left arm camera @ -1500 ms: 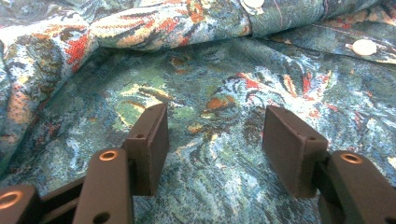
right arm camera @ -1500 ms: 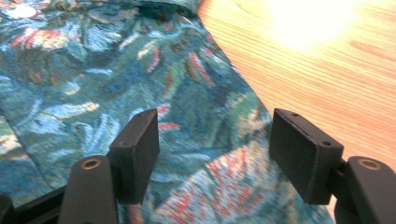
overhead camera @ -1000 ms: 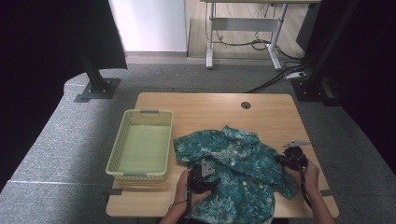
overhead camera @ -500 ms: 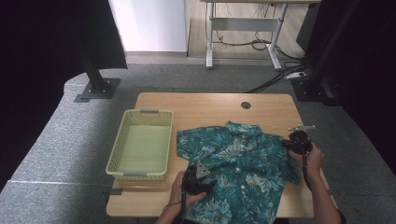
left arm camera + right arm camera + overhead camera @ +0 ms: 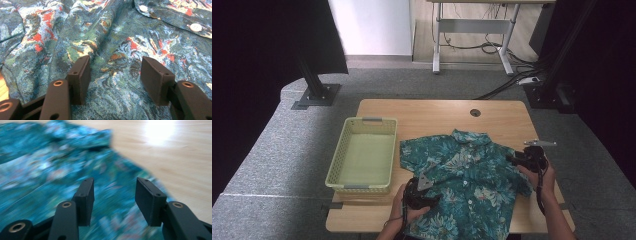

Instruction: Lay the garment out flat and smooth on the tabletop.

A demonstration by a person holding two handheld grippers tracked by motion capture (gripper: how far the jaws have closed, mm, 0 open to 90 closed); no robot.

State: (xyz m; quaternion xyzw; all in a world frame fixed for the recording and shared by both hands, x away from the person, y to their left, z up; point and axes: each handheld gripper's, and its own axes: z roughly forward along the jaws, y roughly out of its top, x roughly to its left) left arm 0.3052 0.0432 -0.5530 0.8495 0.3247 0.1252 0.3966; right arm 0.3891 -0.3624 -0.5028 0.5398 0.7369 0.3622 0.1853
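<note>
Since a second ago the shirt [image 5: 467, 180] has been drawn out from a bunched heap into a flatter spread, and the right gripper [image 5: 523, 161] has travelled out to the garment's right sleeve, where its jaws have just been opening; in the right gripper view they stand apart over blurred teal cloth with nothing pinched between them. Over on the other side, the left gripper [image 5: 115, 75] hangs with its jaws well apart above the front panel, cloth lying under the gap but not clamped. From both sets of fingers the shirt lies directly below and ahead, its long axis running from the collar at the far side toward the hem at the person's edge of the table [image 5: 437, 112]; the left hand is nearer the hem and placket, the right nearer the sleeve. White buttons [image 5: 195, 27] dot the placket. Left of the shirt, just beside it, sits the pale green basket [image 5: 343, 150]. No brand, label or writing can be read anywhere.
</note>
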